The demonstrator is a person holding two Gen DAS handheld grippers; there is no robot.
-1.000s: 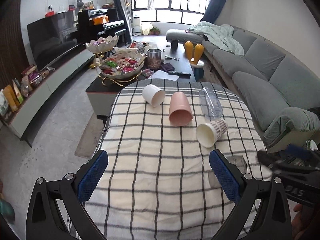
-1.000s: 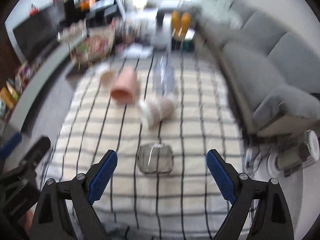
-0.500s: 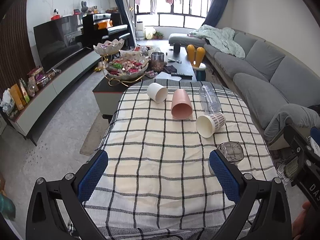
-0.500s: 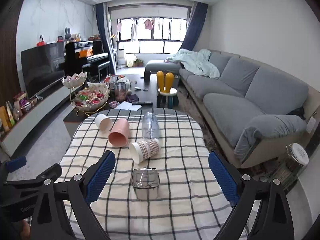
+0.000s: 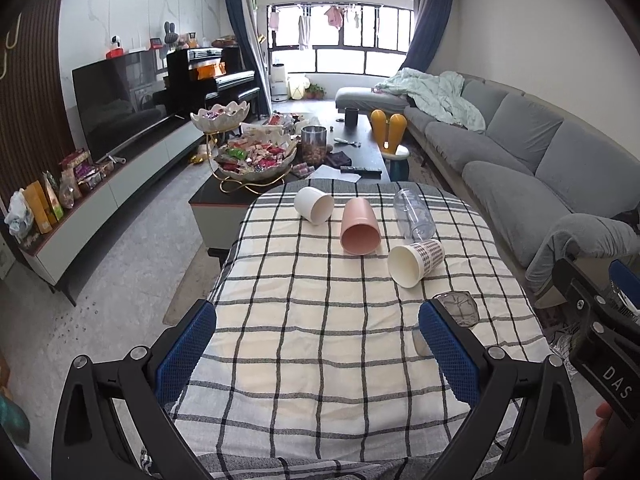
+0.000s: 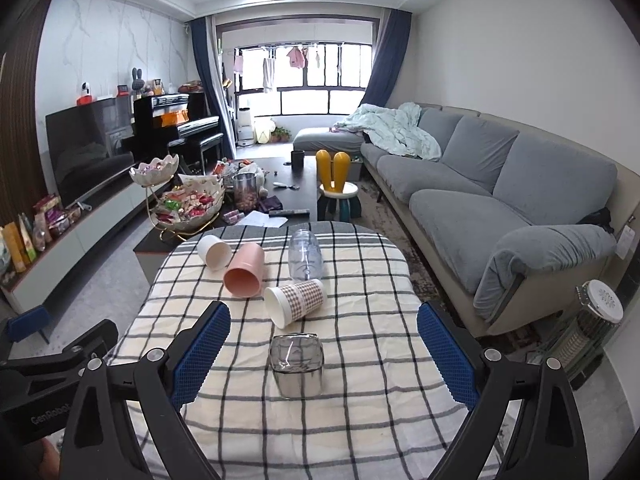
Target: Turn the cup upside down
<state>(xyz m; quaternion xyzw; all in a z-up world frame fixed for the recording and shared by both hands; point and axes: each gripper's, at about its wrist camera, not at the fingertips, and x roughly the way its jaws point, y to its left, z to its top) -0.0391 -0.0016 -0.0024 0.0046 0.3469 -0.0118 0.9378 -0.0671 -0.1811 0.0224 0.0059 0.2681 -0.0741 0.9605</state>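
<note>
Right wrist view, clear square glass cup [image 6: 297, 364], standing upright

A table covered with a cream cloth checked in black lines [image 6: 360, 380] carries five cups. At its far end a small white cup [image 6: 215, 252] lies on its side, with a pink plastic tumbler [image 6: 244, 274] just beside it and a clear plastic cup [image 6: 305, 254] near that, both also tipped over. A paper cup with a brown checked pattern [image 6: 295, 302] lies nearer the middle. Closest stands a squarish smoky glass cup [image 6: 296, 364], upright.

Clear square cup [image 6: 297, 364] upright, tableside
</note>
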